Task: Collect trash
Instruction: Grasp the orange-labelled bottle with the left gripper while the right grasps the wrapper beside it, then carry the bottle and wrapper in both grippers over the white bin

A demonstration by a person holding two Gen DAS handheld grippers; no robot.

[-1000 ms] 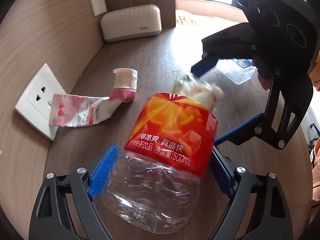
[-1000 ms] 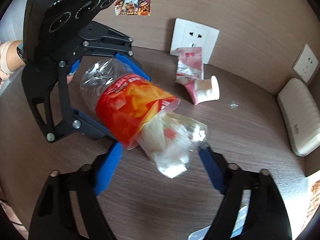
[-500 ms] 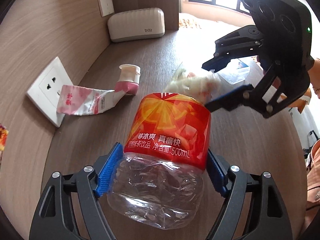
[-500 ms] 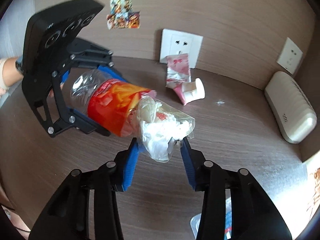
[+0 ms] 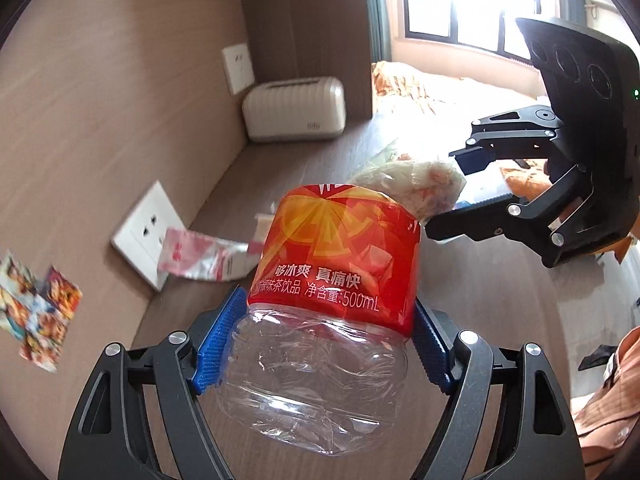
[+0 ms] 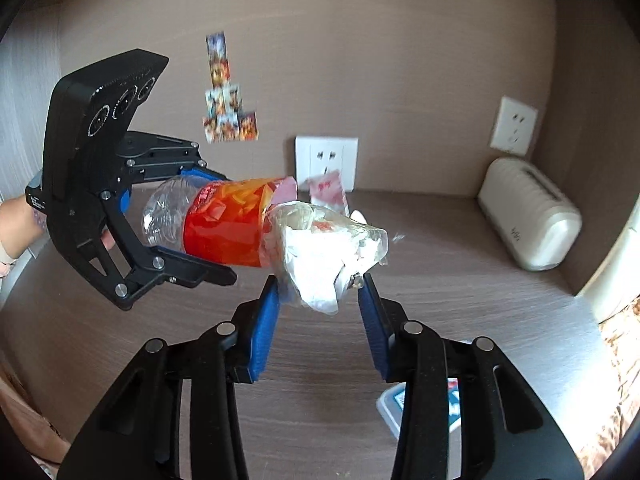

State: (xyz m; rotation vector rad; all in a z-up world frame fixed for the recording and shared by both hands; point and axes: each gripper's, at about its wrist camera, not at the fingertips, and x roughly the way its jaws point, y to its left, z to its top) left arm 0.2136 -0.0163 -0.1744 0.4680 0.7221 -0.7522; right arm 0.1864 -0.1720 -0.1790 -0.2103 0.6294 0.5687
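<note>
1. The plastic bottle [image 5: 320, 320] is a cut-off clear body with a crumpled, ribbed base and a red-and-orange label printed with white characters. Its open end carries a bunched clear plastic bag [image 6: 324, 252] stuffed with white tissue.
2. The left gripper [image 5: 324, 332] has its blue pads pressed on either side of the bottle's clear lower part, just below the label. The jaws stand wide because the bottle is wide, and the bottle is lifted off the desk [image 6: 460, 292].
3. The right gripper [image 6: 316, 320] has its blue pads set against the hanging end of the bag. Its jaws have just been closing, and the bag is between them.
4. The bottle lies directly ahead of the left fingers, its open end pointing away from them. From the right tool it sits ahead and to the left, with the bag nearest its tips.
5. Only the left wrist view shows the window [image 5: 460, 4] and the bed beyond the right gripper.
6. Only the right wrist view shows the bag's white filling clearly, a hand [image 6: 18, 224] behind the left tool, and a clear lidded box [image 6: 394, 408] on the desk under the right finger.
7. Both views show the pink sachet [image 5: 196, 258] leaning at the wall socket [image 5: 142, 234] and the cream ribbed box [image 5: 294, 110] farther along.
</note>
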